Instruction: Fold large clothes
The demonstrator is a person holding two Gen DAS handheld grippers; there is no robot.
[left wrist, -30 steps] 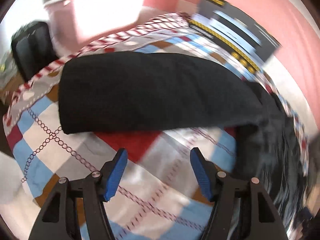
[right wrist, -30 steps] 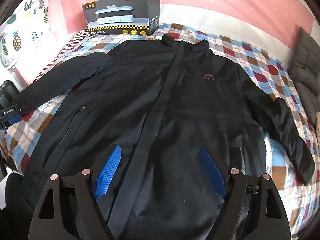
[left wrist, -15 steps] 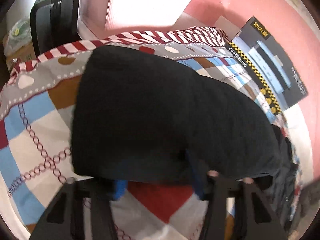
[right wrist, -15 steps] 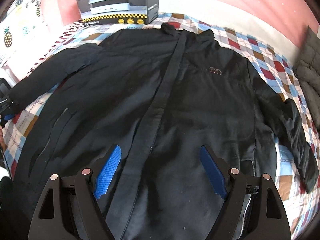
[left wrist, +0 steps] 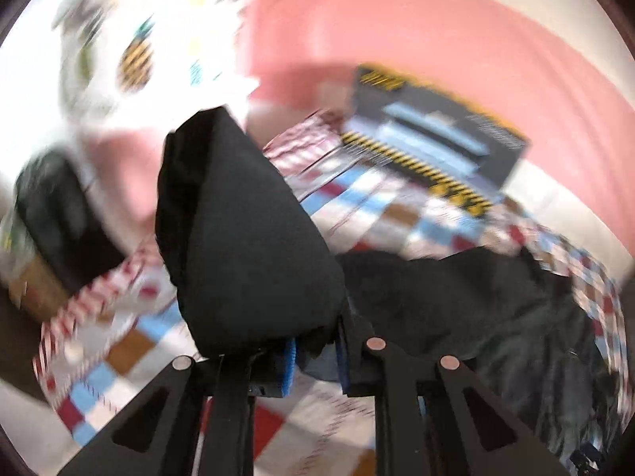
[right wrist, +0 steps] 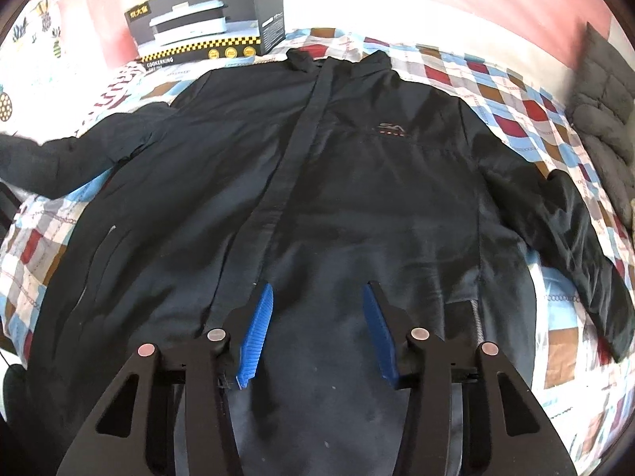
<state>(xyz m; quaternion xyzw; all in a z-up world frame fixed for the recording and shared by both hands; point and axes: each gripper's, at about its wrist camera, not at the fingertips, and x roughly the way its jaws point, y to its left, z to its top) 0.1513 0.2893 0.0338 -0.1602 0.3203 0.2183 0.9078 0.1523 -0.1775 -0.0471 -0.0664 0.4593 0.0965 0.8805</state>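
Note:
A large black jacket [right wrist: 357, 198] lies face up on a checked bedspread [right wrist: 496, 79], front placket closed, collar toward the far wall. My left gripper [left wrist: 315, 353] has its jaws closing, the jacket's sleeve [left wrist: 246, 238] pinched between the blue pads and raised off the bed; the view is blurred. In the right wrist view that same sleeve [right wrist: 59, 158] stretches off to the left. My right gripper [right wrist: 319, 289] hovers over the jacket's lower front, jaws closing but still apart, with no cloth pinched between the pads. The other sleeve [right wrist: 575, 230] lies flat at the right.
A black appliance box [right wrist: 210, 35] stands at the bed's head against the pink wall, seen also as the box [left wrist: 436, 139]. A grey quilted garment [right wrist: 603, 99] lies at the bed's right edge. A black case [left wrist: 59, 214] stands on the floor to the left.
My left gripper closed on the sleeve end and lifted it up off the bed. The right gripper's jaws narrowed and it drifted slightly over the jacket's lower front.

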